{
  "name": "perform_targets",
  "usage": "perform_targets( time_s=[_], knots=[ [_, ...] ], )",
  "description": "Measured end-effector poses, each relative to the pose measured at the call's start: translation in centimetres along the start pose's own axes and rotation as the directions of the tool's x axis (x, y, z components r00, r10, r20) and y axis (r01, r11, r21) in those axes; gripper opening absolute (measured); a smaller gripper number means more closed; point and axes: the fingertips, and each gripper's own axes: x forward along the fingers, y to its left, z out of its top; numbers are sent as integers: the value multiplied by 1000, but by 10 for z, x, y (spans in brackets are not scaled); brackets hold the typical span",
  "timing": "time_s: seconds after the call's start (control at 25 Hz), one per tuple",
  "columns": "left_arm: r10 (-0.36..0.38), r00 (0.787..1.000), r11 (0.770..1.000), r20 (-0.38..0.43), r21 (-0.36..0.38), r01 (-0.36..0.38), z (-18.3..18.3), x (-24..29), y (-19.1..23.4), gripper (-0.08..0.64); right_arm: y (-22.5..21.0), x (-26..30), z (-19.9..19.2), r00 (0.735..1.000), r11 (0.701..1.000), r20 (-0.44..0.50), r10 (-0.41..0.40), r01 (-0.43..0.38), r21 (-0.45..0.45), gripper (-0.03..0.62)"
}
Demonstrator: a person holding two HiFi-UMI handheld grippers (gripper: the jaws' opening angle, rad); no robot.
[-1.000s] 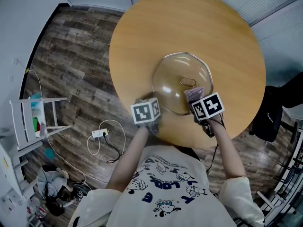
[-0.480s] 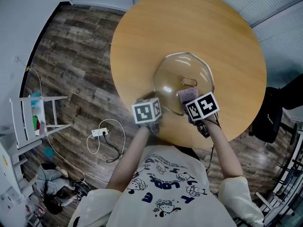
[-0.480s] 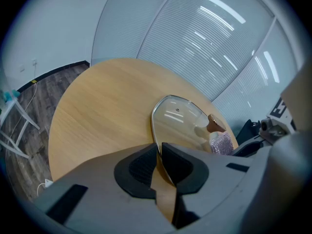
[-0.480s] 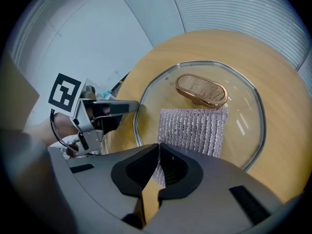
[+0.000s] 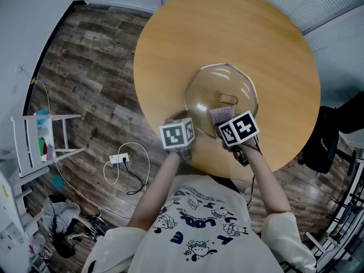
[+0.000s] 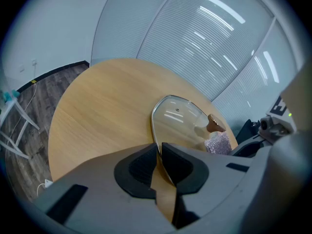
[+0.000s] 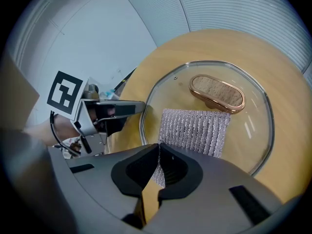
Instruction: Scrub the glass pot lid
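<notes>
My left gripper (image 6: 159,148) has its jaws nearly together, clamped on the near rim of the glass pot lid (image 5: 213,84), with the metal edge running up between the two black pads. The lid sits dome-up on the round wooden desk (image 5: 227,33), on the half of the top nearest the person, its near edge close to the desk's edge. From my feeds I can't be sure whether that pinched side of the rim is raised off the wood or resting on it.

My right gripper (image 7: 158,152) is closed tight on the lower edge of a silvery mesh scrub pad (image 7: 195,129). The pad spreads out ahead of the jaws and lies on the glass just beside the lid's copper-coloured oval handle (image 7: 217,91), on the side nearer the person. It appears to be in contact with the dome.

In the head view the two marker cubes sit side by side at the lid's near edge, the left one at the rim and the right one over the glass. On the plank floor (image 5: 91,67) to the left lies a white power strip (image 5: 119,160) with its cord.
</notes>
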Motion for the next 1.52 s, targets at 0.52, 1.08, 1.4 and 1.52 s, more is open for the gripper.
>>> perform_targets(
  time_s=[0.52, 1.08, 1.4, 1.52],
  knots=[
    [-7, 1000, 1000, 1, -4, 7, 2, 0, -1, 41, 25, 17, 17, 999, 997, -35, 39, -41, -70, 34],
    [-15, 1000, 1000, 1, -10, 15, 0, 1, 0, 41, 33, 22, 26, 997, 993, -54, 46, -51, -102, 34],
    [-17, 1000, 1000, -1, -4, 17, 2, -1, -1, 42, 38, 26, 37, 997, 991, -58, 55, -62, -122, 34],
    [-17, 1000, 1000, -2, -2, 17, 2, -1, -2, 43, 39, 26, 41, 996, 990, -62, 59, -66, -127, 33]
  ],
)
